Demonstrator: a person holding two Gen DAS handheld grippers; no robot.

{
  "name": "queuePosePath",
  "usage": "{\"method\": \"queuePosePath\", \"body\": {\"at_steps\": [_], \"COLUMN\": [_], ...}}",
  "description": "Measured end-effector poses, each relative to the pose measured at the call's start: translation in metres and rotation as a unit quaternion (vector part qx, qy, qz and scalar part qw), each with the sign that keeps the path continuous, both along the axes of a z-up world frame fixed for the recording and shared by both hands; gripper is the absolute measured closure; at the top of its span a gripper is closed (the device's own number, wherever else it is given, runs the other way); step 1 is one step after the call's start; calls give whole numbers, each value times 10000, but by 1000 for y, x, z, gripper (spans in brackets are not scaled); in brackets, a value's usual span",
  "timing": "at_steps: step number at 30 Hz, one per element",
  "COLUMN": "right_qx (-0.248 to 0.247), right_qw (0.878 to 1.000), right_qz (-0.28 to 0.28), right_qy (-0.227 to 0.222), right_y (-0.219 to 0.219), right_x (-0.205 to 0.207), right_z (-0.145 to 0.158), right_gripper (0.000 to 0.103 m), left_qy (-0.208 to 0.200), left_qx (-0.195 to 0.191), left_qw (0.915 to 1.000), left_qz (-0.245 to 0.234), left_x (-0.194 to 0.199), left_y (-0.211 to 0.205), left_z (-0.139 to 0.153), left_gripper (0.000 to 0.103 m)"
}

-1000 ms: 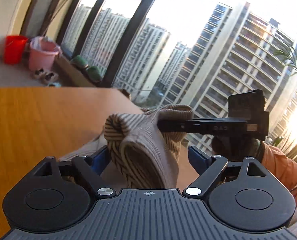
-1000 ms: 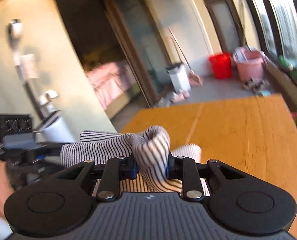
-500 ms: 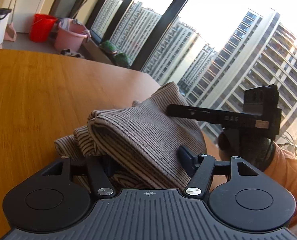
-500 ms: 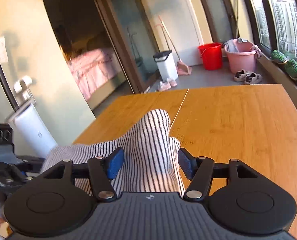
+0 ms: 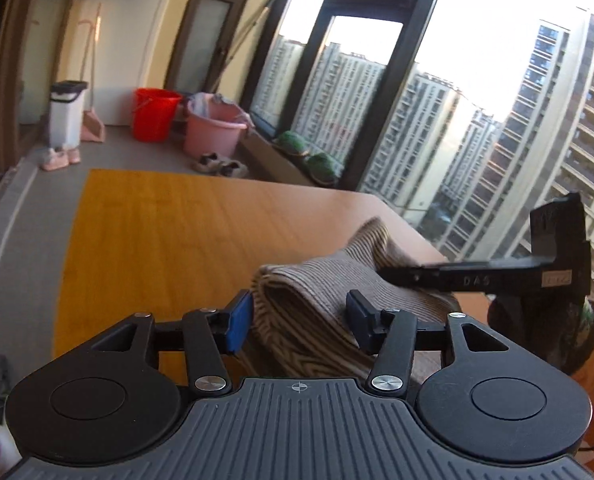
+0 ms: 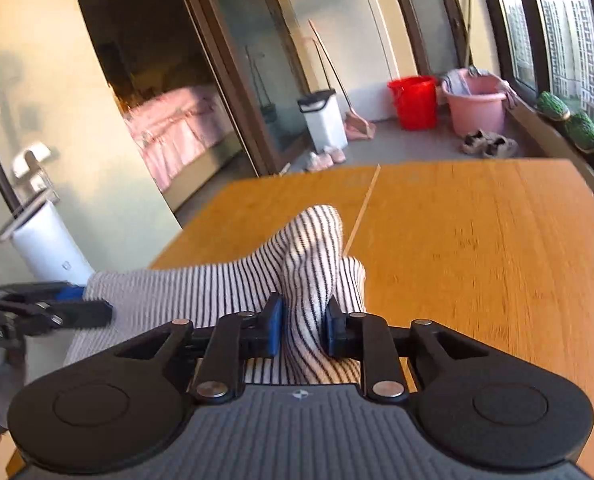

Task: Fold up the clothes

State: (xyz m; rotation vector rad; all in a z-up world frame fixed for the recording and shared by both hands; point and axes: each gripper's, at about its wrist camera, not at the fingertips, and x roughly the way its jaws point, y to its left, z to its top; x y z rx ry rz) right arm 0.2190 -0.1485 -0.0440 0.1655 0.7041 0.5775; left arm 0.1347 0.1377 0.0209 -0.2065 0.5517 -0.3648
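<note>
2 grippers share one striped garment [image 6: 217, 284], which stretches between them just above the near part of the wooden table [image 6: 477, 248]. The right gripper [image 6: 303, 326] has just been closing, and its blue pads now pinch a bunched fold of the cloth, whose tip rises ahead of the jaws toward the far end of the table. From that pinch the garment's long axis runs sideways to the left, where the left gripper [image 6: 63, 312] shows at the frame's edge. In the left wrist view, the left gripper [image 5: 299, 320] has its jaws partly open around a rolled fold of the same cloth [image 5: 321, 288]; the left pad [image 5: 239, 322] seems to touch the fabric and the right pad sits against it, though motion blur leaves the firmness of the grip unclear. Its jaws have been closing within the last second. The right gripper [image 5: 397, 274] reaches in from the right, its tip on the cloth. Beyond the garment, the tabletop lies bare out to its far edge and its window-side edge. Past that edge stand a red bucket [image 6: 413, 100], a pink basin [image 6: 475, 104] and a white bin [image 6: 323, 120] on the floor.
</note>
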Motion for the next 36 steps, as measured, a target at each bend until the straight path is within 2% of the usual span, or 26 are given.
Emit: {"method": "queuePosePath", "body": {"at_steps": [2, 4, 6, 8, 10, 12, 13, 15, 16, 19, 22, 24, 27, 30, 32, 34, 36], "right_qx": [162, 64, -196, -426, -527, -560, -530, -469, -457, -415, -171, 29, -243, -492, -296, -150, -264], "right_qw": [9998, 9999, 9996, 9984, 9974, 9969, 9971, 9972, 9968, 9931, 9905, 9919, 9952, 9985, 9993, 9995, 9992], "right_qz": [-91, -91, -64, -40, -16, 16, 14, -48, -133, -328, -107, 143, 114, -124, -222, -285, -286], "right_qy": [38, -30, -198, -378, -482, -547, -553, -578, -639, -1048, -1363, -1260, -942, -203, -56, 63, -15], "right_y": [-4, -3, 4, 10, 13, 12, 8, 0, -4, -10, -4, 6, 25, 32, 26, 19, 20], "right_x": [0, -3, -9, -16, -22, -26, -27, -29, -30, -35, -39, -35, -16, 7, 10, 12, 7], "right_z": [-6, -4, -1, 3, 6, 9, 11, 18, 24, 46, 64, 67, 50, 10, 1, -1, 2], "right_gripper": [80, 80, 79, 77, 77, 77, 74, 56, 43, 42, 46, 47, 47, 46, 36, 35, 35], "left_qy": [-373, -753, -832, -860, -441, 148, 186, 90, 104, 138, 125, 113, 104, 109, 111, 99, 89], "left_qx": [74, 24, -103, -239, -61, 188, 264, 345, 339, 310, 286, 262, 226, 185, 160, 150, 137], "left_qw": [9992, 9971, 9949, 9901, 9918, 9947, 9950, 9951, 9951, 9951, 9952, 9953, 9952, 9953, 9952, 9950, 9949], "left_qz": [111, -66, -554, -1085, -1200, -1001, -948, -918, -920, -929, -925, -927, -946, -949, -955, -978, -994], "left_x": [-11, -17, -11, -3, 11, 33, 35, 30, 29, 28, 26, 27, 28, 25, 23, 21, 20], "left_y": [3, -1, -17, -36, -53, -62, -64, -66, -66, -64, -61, -59, -56, -52, -50, -49, -47], "left_z": [20, 38, 42, 43, 25, -5, -13, -19, -18, -17, -19, -21, -27, -30, -30, -31, -31], "left_gripper": [27, 21, 8, 7, 7, 10, 9, 9, 9, 9, 9, 9, 9, 9, 9, 8, 8]}}
